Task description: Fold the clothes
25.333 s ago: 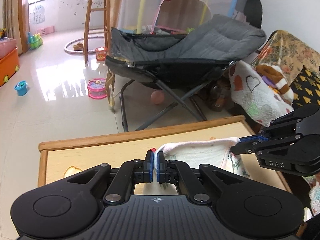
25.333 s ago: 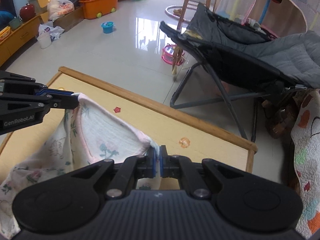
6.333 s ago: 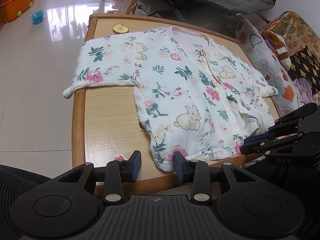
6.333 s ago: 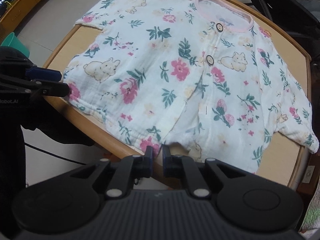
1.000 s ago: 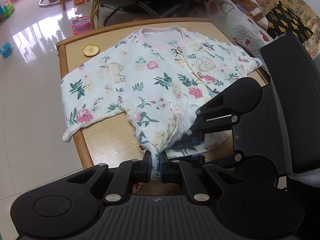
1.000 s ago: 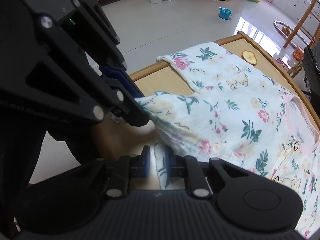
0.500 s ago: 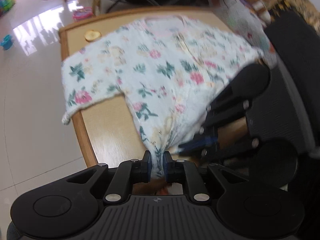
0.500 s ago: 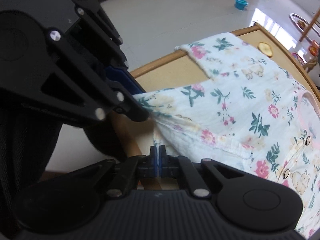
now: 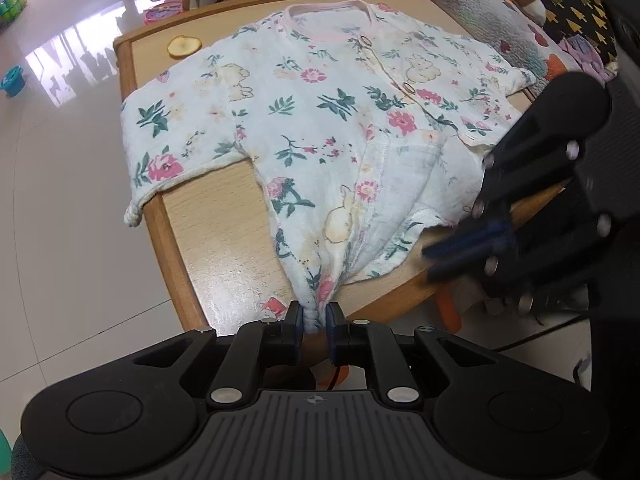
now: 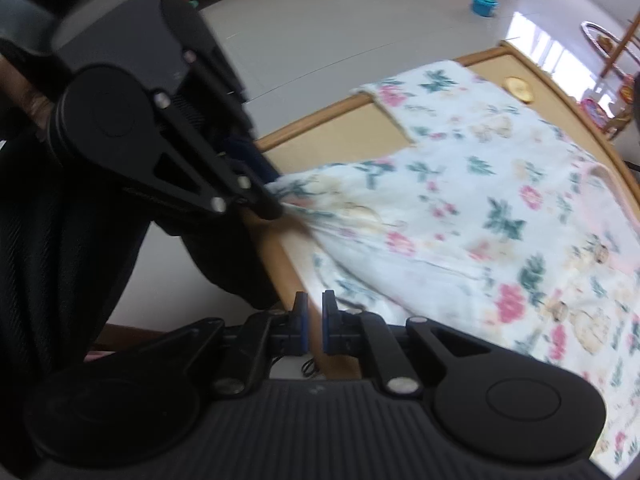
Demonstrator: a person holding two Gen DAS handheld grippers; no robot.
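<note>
Glossy pale floor tiles [image 9: 60, 184] surround a low wooden table [image 9: 188, 236] with a rounded raised rim; toys on the floor at the frame edges are too small to identify. Spread flat on the table lies a floral baby top [image 9: 320, 120], soft crinkled cotton with pink flowers, green leaves, bunny prints, a pink neckline and front buttons. One sleeve end hangs over the table's edge. The left claw [image 9: 314, 322] is clamped on the bunched lower hem at the near table edge, fabric gathered into a twisted wad between the blue pads. The right claw [image 10: 312, 322] sits just off the hem beside the table rim, its jaws narrowly parted and opening, nothing visibly between them. The right wrist view is motion-blurred, so prints and hem edge there are smeared. In the left view, the right claw [image 9: 444, 256] is blurred too, its tips near the hem's far corner. A round yellowish disc [image 9: 184, 45] lies on the table by the sleeve, identity unclear.
</note>
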